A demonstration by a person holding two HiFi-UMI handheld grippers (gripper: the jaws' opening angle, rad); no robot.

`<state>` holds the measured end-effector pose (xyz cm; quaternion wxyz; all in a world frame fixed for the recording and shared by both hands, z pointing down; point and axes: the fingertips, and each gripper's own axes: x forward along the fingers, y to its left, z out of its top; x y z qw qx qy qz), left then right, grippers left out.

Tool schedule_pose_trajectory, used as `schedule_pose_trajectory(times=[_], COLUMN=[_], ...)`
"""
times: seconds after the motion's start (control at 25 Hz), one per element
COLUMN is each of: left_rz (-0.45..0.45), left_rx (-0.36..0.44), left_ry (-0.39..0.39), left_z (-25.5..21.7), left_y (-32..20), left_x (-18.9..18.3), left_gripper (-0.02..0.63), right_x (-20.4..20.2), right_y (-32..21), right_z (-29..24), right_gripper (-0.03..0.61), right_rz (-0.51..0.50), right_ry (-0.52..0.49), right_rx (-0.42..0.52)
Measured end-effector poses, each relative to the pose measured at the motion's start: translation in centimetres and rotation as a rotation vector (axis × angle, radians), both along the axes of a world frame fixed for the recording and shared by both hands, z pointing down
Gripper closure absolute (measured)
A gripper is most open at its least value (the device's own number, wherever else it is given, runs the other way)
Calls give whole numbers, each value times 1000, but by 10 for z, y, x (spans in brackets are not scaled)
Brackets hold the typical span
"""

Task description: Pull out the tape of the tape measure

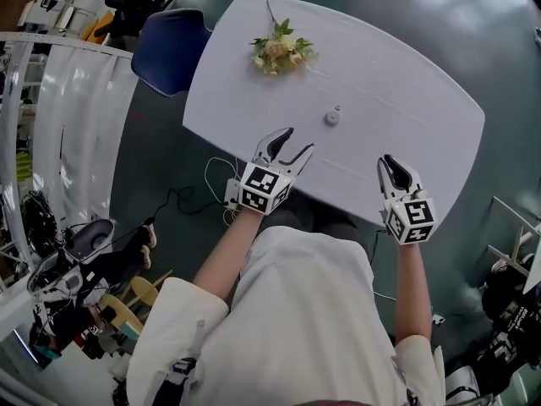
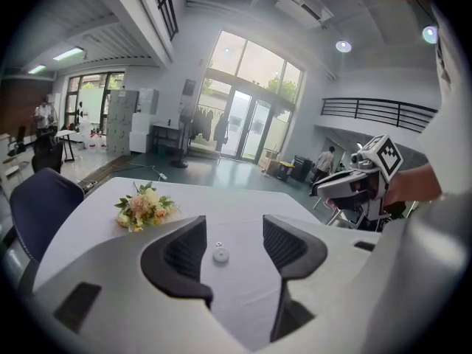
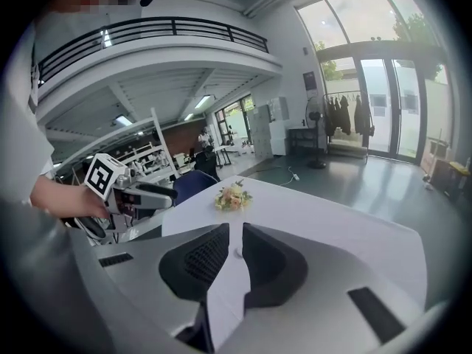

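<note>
White table (image 1: 423, 117), near edge: left gripper (image 1: 297, 140) jaws spread, empty; right gripper (image 1: 389, 163) jaws nearly together, empty. Small round tape measure (image 1: 332, 117) lies mid-table, beyond both, untouched. Bouquet (image 1: 281, 51) further back. Looks like the approach step; next: one gripper pins the case, the other pinches the tab.

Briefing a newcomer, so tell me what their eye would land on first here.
A bouquet sits at the far side of the white table, the one splash of colour. A small round tape measure lies alone mid-table, untouched. At the near edge, the left gripper is held open, the right gripper with jaws almost together, both empty.
</note>
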<state>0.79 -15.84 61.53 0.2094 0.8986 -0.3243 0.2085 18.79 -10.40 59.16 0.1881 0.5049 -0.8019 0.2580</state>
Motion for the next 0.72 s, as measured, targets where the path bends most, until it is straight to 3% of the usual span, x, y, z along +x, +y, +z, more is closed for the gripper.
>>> schedule_pose_trajectory(times=[0.72], left_rz=[40], left_rx=[-87], left_ry=[-128], left_z=[135], left_y=[-34], left_x=[76], left_gripper=[359], right_x=[11], right_y=[-30], right_z=[101], right_gripper=[511], right_rz=[-141], right_ry=[8], right_rx=[-92])
